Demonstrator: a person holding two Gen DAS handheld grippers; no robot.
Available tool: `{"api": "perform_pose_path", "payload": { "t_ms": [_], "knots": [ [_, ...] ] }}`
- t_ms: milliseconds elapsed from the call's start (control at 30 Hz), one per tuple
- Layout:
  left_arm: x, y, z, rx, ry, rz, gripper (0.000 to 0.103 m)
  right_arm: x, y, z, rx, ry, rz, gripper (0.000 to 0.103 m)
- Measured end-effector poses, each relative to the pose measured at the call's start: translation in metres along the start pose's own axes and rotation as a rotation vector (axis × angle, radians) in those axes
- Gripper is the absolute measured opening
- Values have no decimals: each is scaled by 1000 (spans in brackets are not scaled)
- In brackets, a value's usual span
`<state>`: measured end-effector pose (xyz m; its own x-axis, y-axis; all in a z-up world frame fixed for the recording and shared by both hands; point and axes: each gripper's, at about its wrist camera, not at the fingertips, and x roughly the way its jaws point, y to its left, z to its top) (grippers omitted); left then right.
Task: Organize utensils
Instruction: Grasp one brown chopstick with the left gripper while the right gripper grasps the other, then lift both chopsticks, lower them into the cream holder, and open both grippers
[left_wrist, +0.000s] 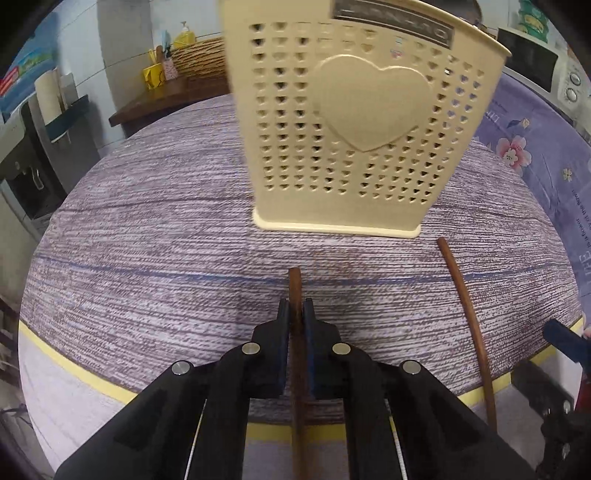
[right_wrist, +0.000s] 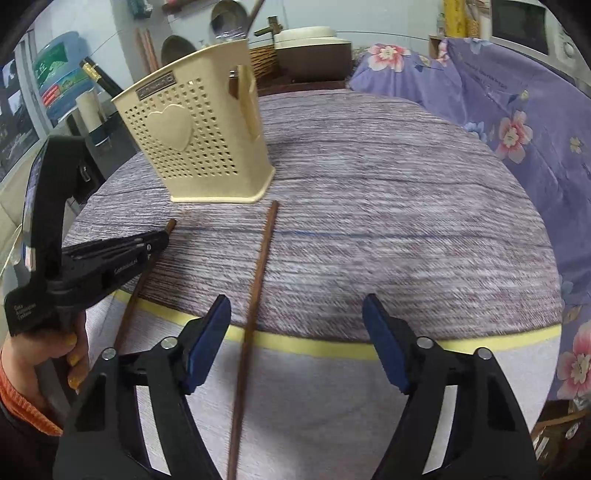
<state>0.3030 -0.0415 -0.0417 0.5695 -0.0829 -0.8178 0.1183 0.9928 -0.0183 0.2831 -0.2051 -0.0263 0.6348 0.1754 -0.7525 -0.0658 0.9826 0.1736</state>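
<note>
Left claw (left_wrist: 295, 314): clenched on a brown chopstick (left_wrist: 294, 291). Both blue pads press its sides; the tip sticks out past the fingertips toward 12 o'clock and the shaft runs back between the arms toward 6, past the table edge. In the right wrist view the same claw (right_wrist: 162, 236) comes in from 9 o'clock, held by a hand (right_wrist: 55, 354) with yellow nails and an orange cuff; the stick's tip (right_wrist: 171, 223) pokes out just ahead of the jaws.

Right claw (right_wrist: 295, 332): released, jaws wide, nothing pressed. Second chopstick (right_wrist: 258, 273) lies on the table (right_wrist: 406, 221), running from 12 to 6 o'clock. It passes between the pads but close to the left pad (right_wrist: 207, 339); I cannot tell whether it touches that pad. Its far tip lies near the holder's base corner, and its near end overhangs the yellow-taped edge. In the left wrist view this stick (left_wrist: 469, 317) lies at about 3 o'clock of the clenched claw, well apart from it.

Holder (left_wrist: 351, 129): cream plastic, heart-shaped holes, raised heart on the front, upright on the table at 12 o'clock, just beyond both tips. In the right wrist view it stands at 11 o'clock (right_wrist: 199, 147).

Table cover: grey-purple woodgrain. Floral purple cloth (right_wrist: 498, 129) at 2 to 3 o'clock.
</note>
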Motion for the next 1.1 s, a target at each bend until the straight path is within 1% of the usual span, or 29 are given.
{"api": "perform_pose_path", "payload": {
  "t_ms": [33,100,133,167,200,233,300,367,467,567,667,733,800,833,867,1000,1100],
  "knots": [
    [0,3,0,-4,1,-1,8,4,3,5,-7,5,9,68],
    [0,6,1,-7,1,5,8,17,10,16,-11,26,27,60],
    [0,8,1,-10,0,5,9,22,12,19,-15,32,26,58],
    [0,8,1,-12,0,5,8,29,15,23,-21,44,24,54],
    [0,8,2,-11,1,6,8,36,19,27,-33,57,11,50],
    [1,8,2,-9,1,8,8,41,21,30,-41,64,-3,49],
    [0,5,2,-5,-1,12,8,52,25,35,-48,80,-17,43],
    [1,3,3,-5,-4,12,9,58,27,38,-50,90,-32,38],
    [1,3,4,-6,-9,10,8,63,29,41,-56,80,-54,32],
    [1,4,4,-3,-15,12,9,66,32,42,-69,69,-71,29],
    [2,3,5,0,-21,15,9,68,38,43,-102,48,-111,24],
    [2,3,5,1,-24,18,8,69,39,43,-101,41,-112,20],
    [1,1,3,3,-27,21,8,69,41,43,-106,36,-117,12],
    [2,0,3,6,-28,24,8,70,41,43,-109,34,-120,10],
    [2,0,3,8,-29,27,8,70,43,42,-109,34,-123,9],
    [1,-2,4,2,-34,32,8,70,41,42,-97,34,-111,9],
    [1,-4,3,9,-40,47,8,69,36,44,-57,37,-63,8]
  ]
}}
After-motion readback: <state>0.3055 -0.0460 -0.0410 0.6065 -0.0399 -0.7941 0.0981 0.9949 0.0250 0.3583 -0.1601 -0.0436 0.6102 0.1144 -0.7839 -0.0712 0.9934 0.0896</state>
